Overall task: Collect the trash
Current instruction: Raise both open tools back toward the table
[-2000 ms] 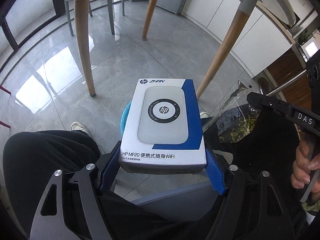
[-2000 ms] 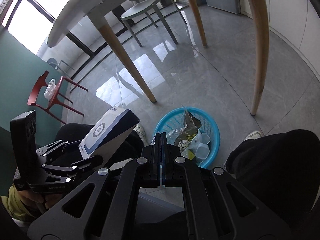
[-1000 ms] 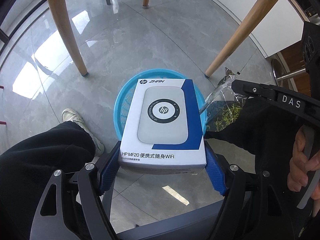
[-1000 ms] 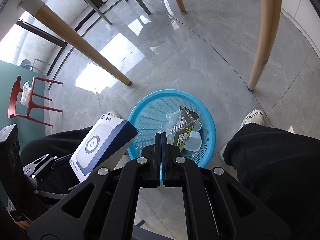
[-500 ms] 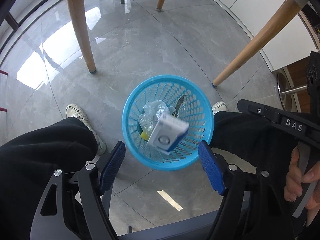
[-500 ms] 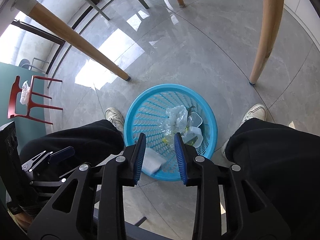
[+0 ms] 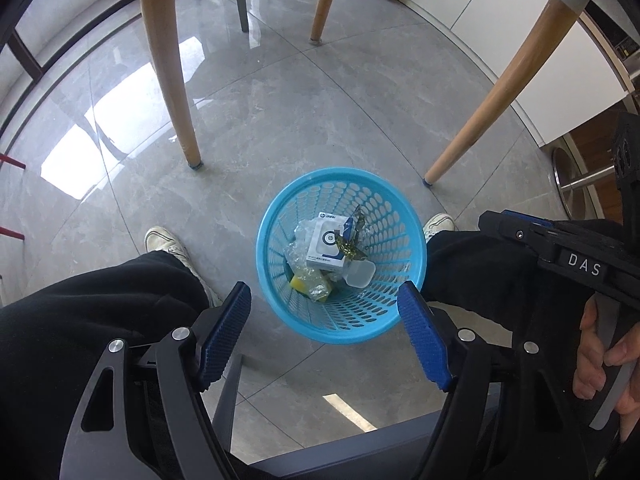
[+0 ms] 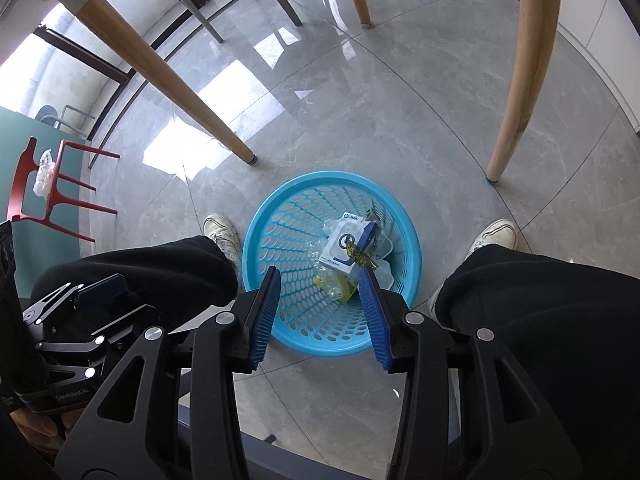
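I see left gripper (image 7: 323, 334) spread wide, holding nothing | right gripper (image 8: 323, 318) parted too, empty — both hang above round blue perforated plastic basket (image 7: 280, 200) on grey tiled floor (image 7: 280, 92) | white-and-blue cardboard box (image 7: 327, 245) lies inside, atop crumpled clear wrappers (image 7: 298, 250)

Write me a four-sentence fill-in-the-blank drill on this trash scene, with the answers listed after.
1. The white and blue box lies inside the ____ basket.
2. The left hand-held gripper is ____ and holds nothing.
3. The right hand-held gripper has its jaws ____.
4. The basket stands on the floor between the person's two ____.

Answers: blue; open; open; feet
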Available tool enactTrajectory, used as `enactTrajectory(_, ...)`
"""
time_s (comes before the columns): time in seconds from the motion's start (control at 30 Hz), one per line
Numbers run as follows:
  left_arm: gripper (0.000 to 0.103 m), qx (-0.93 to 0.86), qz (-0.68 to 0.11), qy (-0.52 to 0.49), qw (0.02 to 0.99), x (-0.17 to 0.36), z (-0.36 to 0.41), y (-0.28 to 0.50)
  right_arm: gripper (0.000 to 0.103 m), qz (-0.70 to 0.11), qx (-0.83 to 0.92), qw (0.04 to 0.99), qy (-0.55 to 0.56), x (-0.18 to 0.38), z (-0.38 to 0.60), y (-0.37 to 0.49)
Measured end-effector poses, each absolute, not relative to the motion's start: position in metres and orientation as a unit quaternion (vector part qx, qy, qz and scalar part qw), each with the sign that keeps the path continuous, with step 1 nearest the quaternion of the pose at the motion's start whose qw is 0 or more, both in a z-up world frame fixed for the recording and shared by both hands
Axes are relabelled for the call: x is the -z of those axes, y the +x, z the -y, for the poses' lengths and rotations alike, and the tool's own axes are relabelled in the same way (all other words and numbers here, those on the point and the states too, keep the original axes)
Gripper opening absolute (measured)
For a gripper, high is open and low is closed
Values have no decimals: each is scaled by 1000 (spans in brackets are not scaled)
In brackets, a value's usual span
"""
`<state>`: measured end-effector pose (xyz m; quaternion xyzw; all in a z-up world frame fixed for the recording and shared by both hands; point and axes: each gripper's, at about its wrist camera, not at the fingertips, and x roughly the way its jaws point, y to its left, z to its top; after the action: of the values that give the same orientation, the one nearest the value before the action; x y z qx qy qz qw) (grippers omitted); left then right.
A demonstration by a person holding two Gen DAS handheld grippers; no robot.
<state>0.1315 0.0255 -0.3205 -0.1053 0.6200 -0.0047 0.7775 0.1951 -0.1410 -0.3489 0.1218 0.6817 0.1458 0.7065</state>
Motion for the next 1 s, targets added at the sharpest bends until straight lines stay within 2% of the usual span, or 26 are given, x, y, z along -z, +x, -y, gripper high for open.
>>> enactTrajectory(0.13, 75, 6, -604, -112, 789, 301, -31, 123, 41, -665, -153, 722, 114, 327, 143, 185)
enactTrajectory(0.4, 75, 3, -560, -99, 823, 254, -35, 98, 53, -624, -175, 755, 98, 274, 149, 161)
enactTrajectory(0.53, 75, 7, -528, -91, 844, 221, -34, 87, 54, -602, -185, 772, 89, 242, 155, 152)
enactTrajectory(0.63, 76, 11, -501, -78, 862, 196, -30, 80, 61, -579, -188, 787, 97, 217, 165, 147)
enactTrajectory(1.0, 76, 23, -425, -58, 903, 126, -17, 66, 67, -505, -196, 835, 97, 136, 189, 140)
